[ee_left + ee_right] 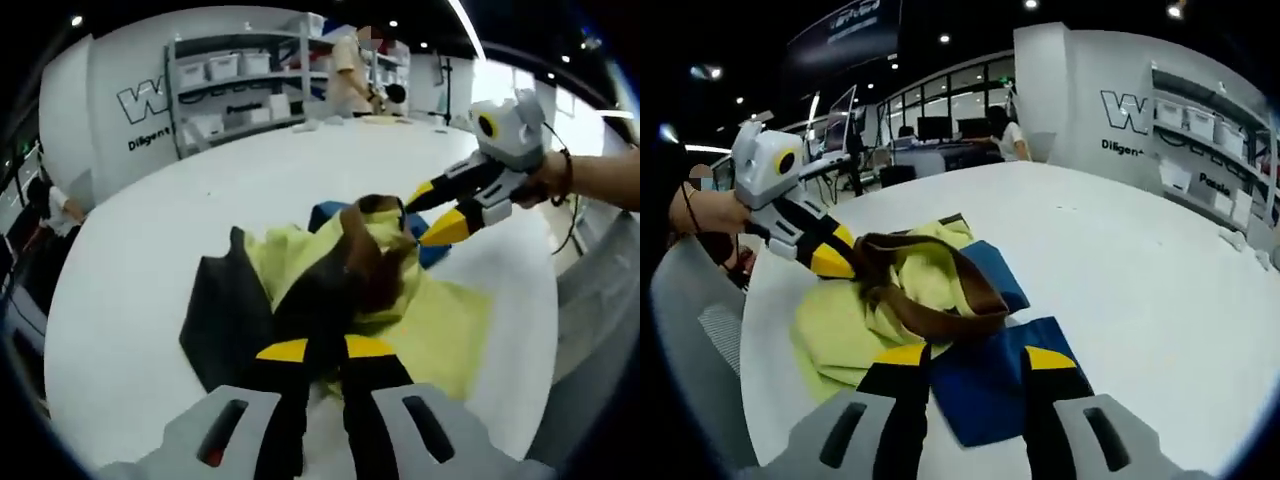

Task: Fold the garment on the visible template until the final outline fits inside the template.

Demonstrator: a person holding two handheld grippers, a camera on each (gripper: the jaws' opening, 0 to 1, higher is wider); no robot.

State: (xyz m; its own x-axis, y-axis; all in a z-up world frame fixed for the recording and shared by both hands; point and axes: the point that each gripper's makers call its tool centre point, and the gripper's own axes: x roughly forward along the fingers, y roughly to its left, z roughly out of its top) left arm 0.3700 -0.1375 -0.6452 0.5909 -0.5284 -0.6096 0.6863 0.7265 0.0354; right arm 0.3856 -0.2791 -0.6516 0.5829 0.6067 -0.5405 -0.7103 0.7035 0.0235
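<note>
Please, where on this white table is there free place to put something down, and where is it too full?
The white table is bare between the yellow garment and the shelf wall, also past the blue template. It is crowded at the garment, where the left hand-held gripper and right hand-held gripper meet.

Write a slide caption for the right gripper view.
Two handheld grippers work a crumpled yellow garment over a blue template on a white table.

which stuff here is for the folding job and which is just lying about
For the job: garment, blue template, left gripper, right gripper.
Lying about: shelves with bins, grey chair, person at the far table end.
</note>
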